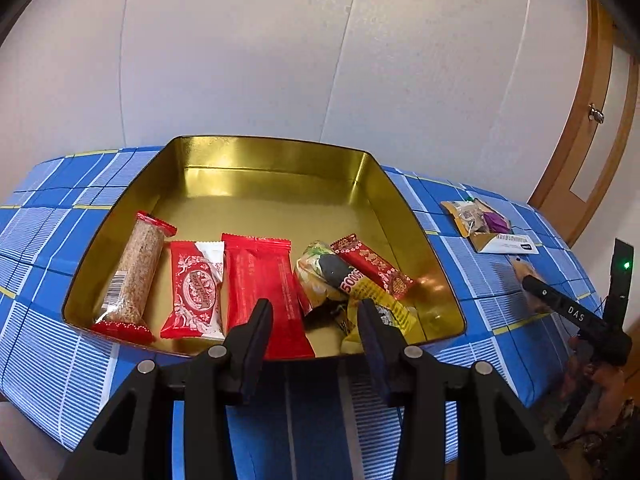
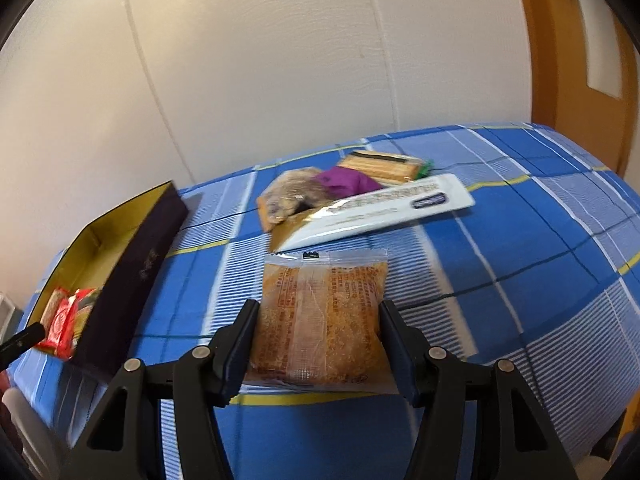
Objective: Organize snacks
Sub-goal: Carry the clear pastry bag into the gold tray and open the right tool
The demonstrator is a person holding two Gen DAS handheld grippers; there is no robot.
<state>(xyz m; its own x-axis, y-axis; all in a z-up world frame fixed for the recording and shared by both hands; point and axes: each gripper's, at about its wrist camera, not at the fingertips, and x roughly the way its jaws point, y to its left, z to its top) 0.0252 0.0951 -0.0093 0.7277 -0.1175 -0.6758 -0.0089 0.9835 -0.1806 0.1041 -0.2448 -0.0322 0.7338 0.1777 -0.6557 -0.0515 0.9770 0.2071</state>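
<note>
A gold tin (image 1: pixel 280 160) stands on the blue checked cloth (image 1: pixel 52 216), its dark outer wall (image 2: pixel 136 264) showing in the right wrist view. In it lie a sesame bar (image 1: pixel 132 276), a red-and-white packet (image 1: pixel 196 292), a plain red packet (image 1: pixel 260 280), a green-yellow pack (image 1: pixel 320 280) and a red-gold bar (image 1: pixel 372 266). My left gripper (image 1: pixel 315 312) hovers open over the tin's near edge with nothing between its fingers. My right gripper (image 2: pixel 320 312) is shut on a clear packet with an orange-brown cake (image 2: pixel 320 312), held above the cloth to the right of the tin.
More snacks lie in a pile on the cloth beyond the right gripper: a white sachet (image 2: pixel 376 204), a purple wrapper (image 2: pixel 344 182), a cracker pack (image 2: pixel 380 166) and a brown cookie pack (image 2: pixel 288 196). A white wall runs behind the table. A wooden door (image 1: pixel 592 120) stands at the right.
</note>
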